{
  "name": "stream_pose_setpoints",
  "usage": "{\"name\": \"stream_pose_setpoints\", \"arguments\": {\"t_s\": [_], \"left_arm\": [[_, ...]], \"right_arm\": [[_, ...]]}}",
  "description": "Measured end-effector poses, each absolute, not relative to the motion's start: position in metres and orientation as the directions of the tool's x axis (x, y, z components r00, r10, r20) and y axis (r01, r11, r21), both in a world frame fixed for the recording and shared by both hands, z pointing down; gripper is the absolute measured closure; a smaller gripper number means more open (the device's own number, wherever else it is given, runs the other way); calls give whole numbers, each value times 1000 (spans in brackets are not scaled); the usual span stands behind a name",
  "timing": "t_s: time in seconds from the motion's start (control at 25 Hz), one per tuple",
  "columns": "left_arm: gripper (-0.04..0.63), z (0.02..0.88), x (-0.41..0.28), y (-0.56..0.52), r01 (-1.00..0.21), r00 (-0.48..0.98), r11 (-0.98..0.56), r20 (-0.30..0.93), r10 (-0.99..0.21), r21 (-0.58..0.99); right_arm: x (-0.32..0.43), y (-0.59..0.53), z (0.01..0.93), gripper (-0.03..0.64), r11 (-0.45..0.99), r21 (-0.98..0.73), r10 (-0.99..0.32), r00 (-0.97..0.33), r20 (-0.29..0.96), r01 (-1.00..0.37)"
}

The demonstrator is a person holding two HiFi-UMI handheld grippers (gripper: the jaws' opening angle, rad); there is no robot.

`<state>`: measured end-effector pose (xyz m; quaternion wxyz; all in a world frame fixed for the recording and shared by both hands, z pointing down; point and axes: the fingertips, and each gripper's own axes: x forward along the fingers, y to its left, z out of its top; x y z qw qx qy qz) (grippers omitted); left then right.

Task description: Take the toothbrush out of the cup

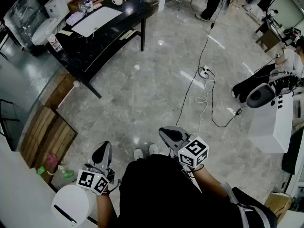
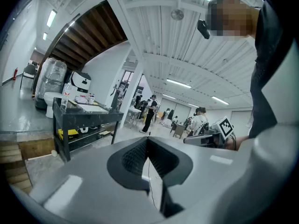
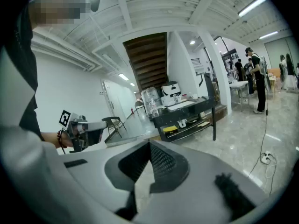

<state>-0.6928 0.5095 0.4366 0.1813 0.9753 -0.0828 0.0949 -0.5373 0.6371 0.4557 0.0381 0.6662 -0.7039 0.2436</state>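
I stand on a grey floor, well away from a black table point(image 1: 112, 30) at the upper left. A white cup point(image 1: 117, 1) sits near the table's far end; no toothbrush can be made out at this distance. My left gripper point(image 1: 102, 151) is held low by my body, jaws shut with nothing between them, and its own view shows the tips meeting point(image 2: 148, 141). My right gripper point(image 1: 166, 134) is also shut and empty point(image 3: 149, 146). Each gripper shows in the other's view: the right gripper point(image 2: 212, 136) and the left gripper point(image 3: 84, 129).
A power strip with cables point(image 1: 204, 72) lies on the floor ahead. Wooden pallets point(image 1: 45, 132) sit at the left, and a white round bin point(image 1: 71, 205) is by my left side. A white desk point(image 1: 270, 122) stands at the right. People stand in the background.
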Motion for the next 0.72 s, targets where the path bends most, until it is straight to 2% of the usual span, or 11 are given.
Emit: {"name": "stream_pose_setpoints", "arguments": {"t_s": [0.48, 0.72], "left_arm": [[586, 434, -637, 501, -196, 967, -927, 220, -129, 319], [586, 402, -602, 494, -215, 976, -892, 118, -182, 399]], "right_arm": [[-485, 643, 454, 603, -18, -298, -949, -78, 307, -954], [-435, 653, 462, 603, -33, -291, -949, -62, 309, -956]]}}
